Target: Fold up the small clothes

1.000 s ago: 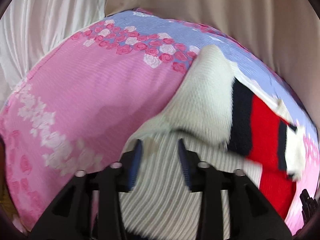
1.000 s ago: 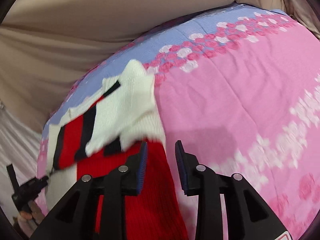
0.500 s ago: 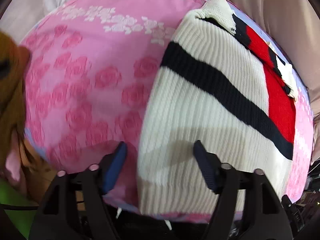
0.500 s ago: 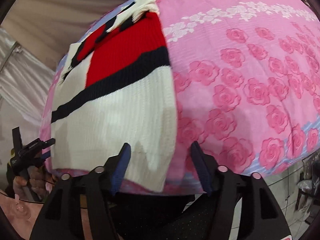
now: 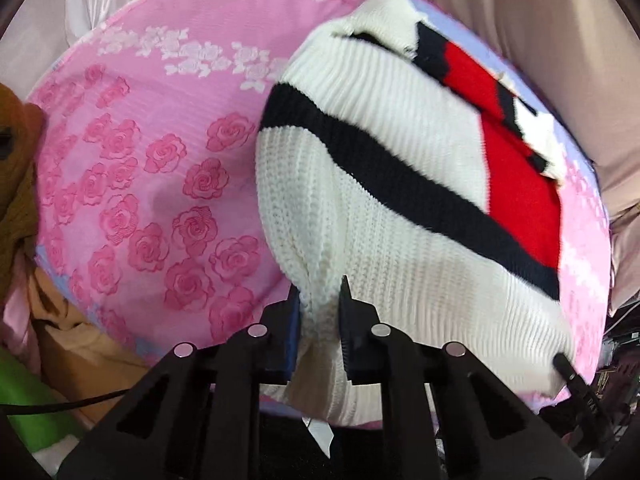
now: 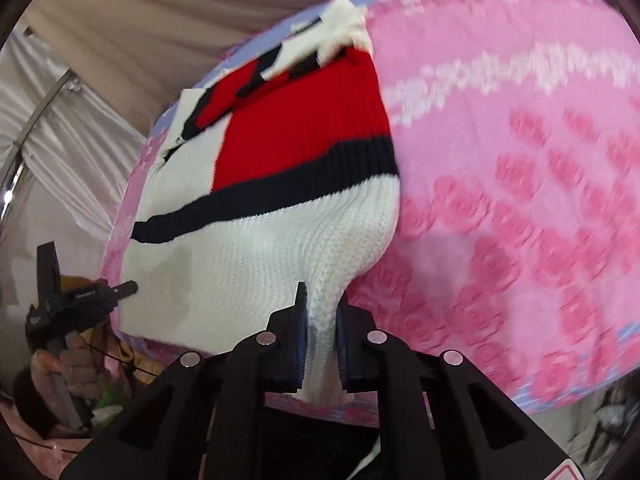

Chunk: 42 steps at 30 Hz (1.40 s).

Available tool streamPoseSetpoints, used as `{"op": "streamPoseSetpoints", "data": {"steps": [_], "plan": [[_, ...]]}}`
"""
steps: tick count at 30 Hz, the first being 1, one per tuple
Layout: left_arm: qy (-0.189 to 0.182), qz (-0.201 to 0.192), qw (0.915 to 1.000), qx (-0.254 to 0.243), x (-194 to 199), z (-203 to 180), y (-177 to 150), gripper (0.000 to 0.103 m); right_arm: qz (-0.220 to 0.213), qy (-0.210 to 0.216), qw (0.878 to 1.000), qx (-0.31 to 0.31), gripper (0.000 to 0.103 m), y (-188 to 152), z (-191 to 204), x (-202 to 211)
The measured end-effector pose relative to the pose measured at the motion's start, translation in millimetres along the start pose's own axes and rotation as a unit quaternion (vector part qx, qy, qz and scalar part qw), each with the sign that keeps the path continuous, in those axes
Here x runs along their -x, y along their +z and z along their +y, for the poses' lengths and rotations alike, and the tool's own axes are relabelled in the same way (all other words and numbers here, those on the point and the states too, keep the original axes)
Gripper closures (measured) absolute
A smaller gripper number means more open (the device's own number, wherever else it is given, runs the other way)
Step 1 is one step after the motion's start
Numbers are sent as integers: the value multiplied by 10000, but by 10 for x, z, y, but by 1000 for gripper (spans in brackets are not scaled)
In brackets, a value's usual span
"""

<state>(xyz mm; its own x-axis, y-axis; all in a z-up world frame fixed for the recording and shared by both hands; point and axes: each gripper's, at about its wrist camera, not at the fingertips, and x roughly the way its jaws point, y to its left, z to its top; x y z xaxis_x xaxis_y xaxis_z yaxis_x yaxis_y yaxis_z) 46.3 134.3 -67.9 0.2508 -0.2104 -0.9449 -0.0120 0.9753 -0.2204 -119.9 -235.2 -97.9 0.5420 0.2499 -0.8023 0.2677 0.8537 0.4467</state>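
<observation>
A bunched white corner of the knitted sweater (image 5: 384, 184) is pinched by the left gripper (image 5: 318, 320). The ribbed sweater, white with a navy stripe and a red block, is spread on a pink rose-patterned sheet (image 5: 140, 200). Its other near corner is pinched by the right gripper (image 6: 321, 316). Beige curtains (image 6: 160, 20) are seen behind.

The knit sweater (image 5: 400, 184) is lying on the tablecloth (image 5: 160, 200), its collar at the far edge and its hem hanging over the near edge. The left gripper (image 5: 319, 308) is pinching the hem's left corner, the right gripper (image 6: 321, 312) its right corner.
</observation>
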Motion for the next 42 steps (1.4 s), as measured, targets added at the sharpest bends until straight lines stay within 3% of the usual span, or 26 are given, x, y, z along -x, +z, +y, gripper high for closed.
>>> {"op": "streamPoseSetpoints", "data": {"steps": [4,11,14,16,19,22,26,28,29,30,32,34,35,36,37,38,39,42], "plan": [[-200,6,9998,-46,279,-95,-203,88,95,-162,9992,351,93,19,-78,275],[-198,907,9949,-386,289,-323,-935,88,912,-417,9933,573,93,-303,-399,487],[-183,1154,9922,-433,352,-326,-1064,88,1371,-411,9874,674,93,-496,-459,547],[-181,1118,9928,-393,433,-327,-1019,88,1463,-329,9868,615,93,-515,-474,613],[-275,614,9973,-300,648,-431,-683,88,1061,-148,9929,510,93,-217,-380,751],[-473,-17,9983,-344,812,-590,-262,88,205,74,9991,372,93,392,-275,803],[-633,-1041,9894,-785,822,-994,710,87,-807,92,9961,341,93,1372,-136,530],[-447,-1497,9830,-969,702,-1227,1205,86,-1032,43,9941,327,92,1812,-93,260],[-366,-1637,9814,-938,616,-1263,1375,80,-1168,-24,9930,198,86,2045,-115,79],[-231,-1783,9804,-805,460,-1299,1609,75,-1272,-129,9918,79,80,2211,-143,-79],[45,-1845,9819,-432,180,-1259,1923,67,-1378,-504,9890,-197,80,2415,-245,-314],[358,-1705,9847,-66,7,-1135,2097,69,-1397,-545,9877,-455,79,2467,-300,-336],[262,-1664,9857,96,2,-1030,2119,68,-1482,-430,9865,-538,77,2412,-316,-284],[196,-1706,9851,120,51,-952,2081,63,-1512,-398,9863,-525,67,2339,-331,-237],[257,-1778,9837,83,122,-874,2008,59,-1492,-432,9870,-419,61,2247,-326,-205],[352,-1844,9822,12,163,-830,1936,49,-1443,-501,9879,-258,54,2145,-318,-193],[437,-1886,9810,-77,187,-785,1809,42,-1394,-564,9885,-149,53,2055,-316,-197],[607,-1756,9822,-275,141,-718,1555,42,-1073,-708,9916,140,53,1863,-223,-318]]}}
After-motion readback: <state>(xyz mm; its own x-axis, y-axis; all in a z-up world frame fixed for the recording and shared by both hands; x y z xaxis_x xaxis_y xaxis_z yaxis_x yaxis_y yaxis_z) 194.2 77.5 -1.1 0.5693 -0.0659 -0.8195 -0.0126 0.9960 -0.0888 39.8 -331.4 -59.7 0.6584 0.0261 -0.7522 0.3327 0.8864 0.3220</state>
